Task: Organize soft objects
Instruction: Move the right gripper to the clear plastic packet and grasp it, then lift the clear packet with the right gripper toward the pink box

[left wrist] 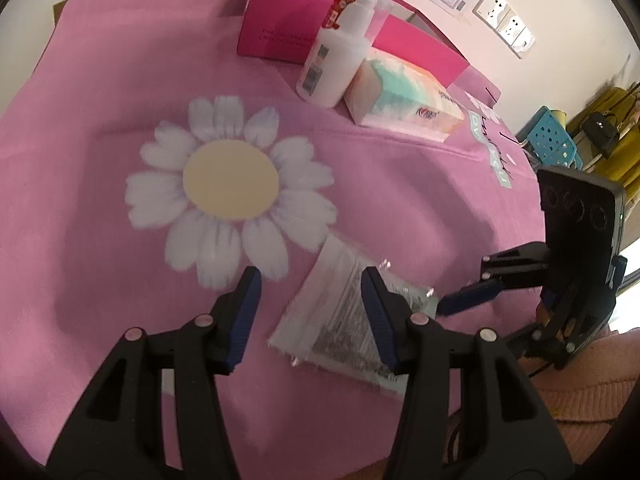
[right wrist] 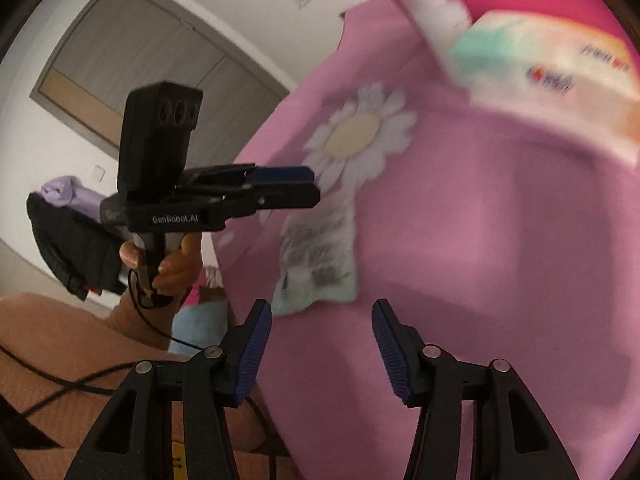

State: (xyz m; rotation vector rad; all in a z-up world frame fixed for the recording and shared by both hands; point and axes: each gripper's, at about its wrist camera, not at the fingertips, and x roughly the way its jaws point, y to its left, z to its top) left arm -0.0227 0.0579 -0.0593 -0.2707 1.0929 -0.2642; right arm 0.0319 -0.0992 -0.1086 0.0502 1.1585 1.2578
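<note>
A flat clear plastic packet point(left wrist: 340, 320) with dark print lies on a pink cloth point(left wrist: 100, 220) that bears a large white daisy point(left wrist: 230, 184). My left gripper point(left wrist: 310, 300) hovers open just above the packet's left part, with nothing between its pads. My right gripper point(left wrist: 452, 302) comes in from the right, its tip close to the packet's right corner. In the right wrist view the packet point(right wrist: 320, 256) lies ahead of my open right gripper point(right wrist: 322, 340), which holds nothing. The left gripper point(right wrist: 314, 186), held by a hand, points over the packet's far end.
At the back of the cloth stand a white bottle point(left wrist: 336, 68), a soft tissue pack point(left wrist: 404, 96) and a pink box point(left wrist: 280, 28). A blue perforated basket point(left wrist: 554, 136) sits off the far right edge. Dark clothes point(right wrist: 72, 240) lie beyond the cloth's left edge.
</note>
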